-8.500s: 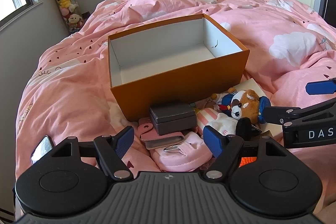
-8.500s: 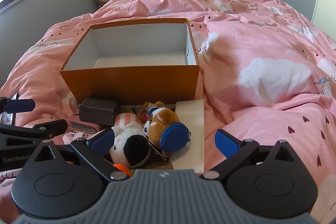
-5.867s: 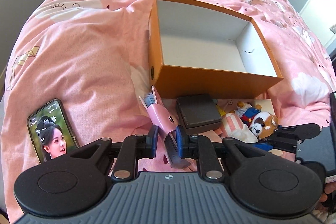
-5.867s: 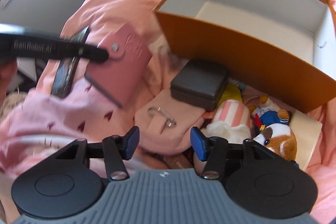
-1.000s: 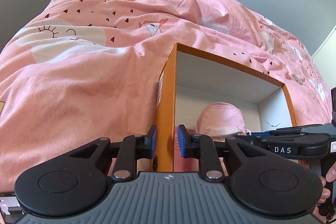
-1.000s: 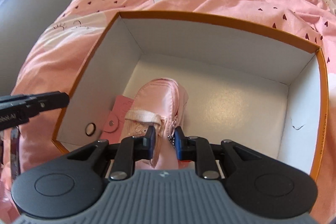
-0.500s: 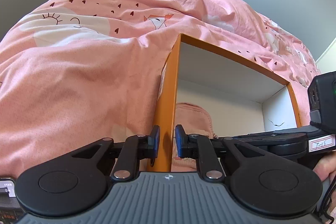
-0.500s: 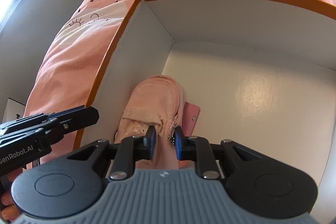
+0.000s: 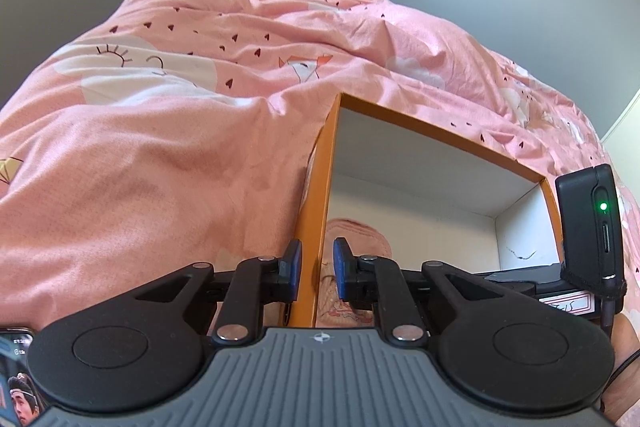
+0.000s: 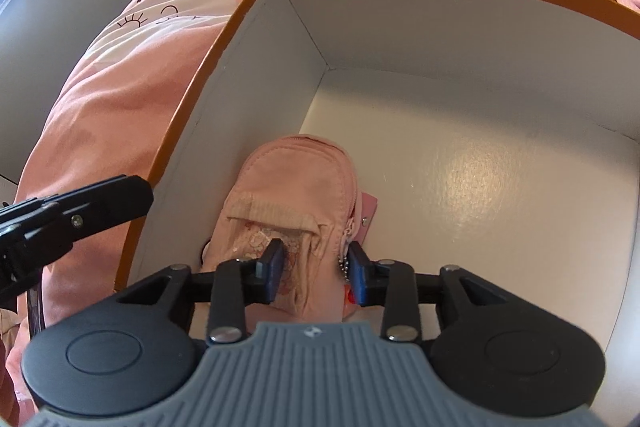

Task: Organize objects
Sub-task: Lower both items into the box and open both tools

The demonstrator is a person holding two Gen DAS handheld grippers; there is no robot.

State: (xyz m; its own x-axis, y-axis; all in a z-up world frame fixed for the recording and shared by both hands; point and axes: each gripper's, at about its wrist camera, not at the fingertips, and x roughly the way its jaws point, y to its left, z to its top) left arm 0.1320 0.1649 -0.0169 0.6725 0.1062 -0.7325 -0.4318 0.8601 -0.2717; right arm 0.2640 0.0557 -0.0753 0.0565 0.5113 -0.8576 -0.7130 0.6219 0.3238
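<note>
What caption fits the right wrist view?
Right gripper just opening over small pink fabric backpack inside orange cardboard box.

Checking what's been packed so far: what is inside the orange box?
In the orange box lies a pink pouch by the left wall, with a pink wallet partly under it. Whatever else the pouch covers can't be seen.

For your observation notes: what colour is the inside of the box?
White inside the box, with an orange rim; the right wrist view shows it best.
</note>
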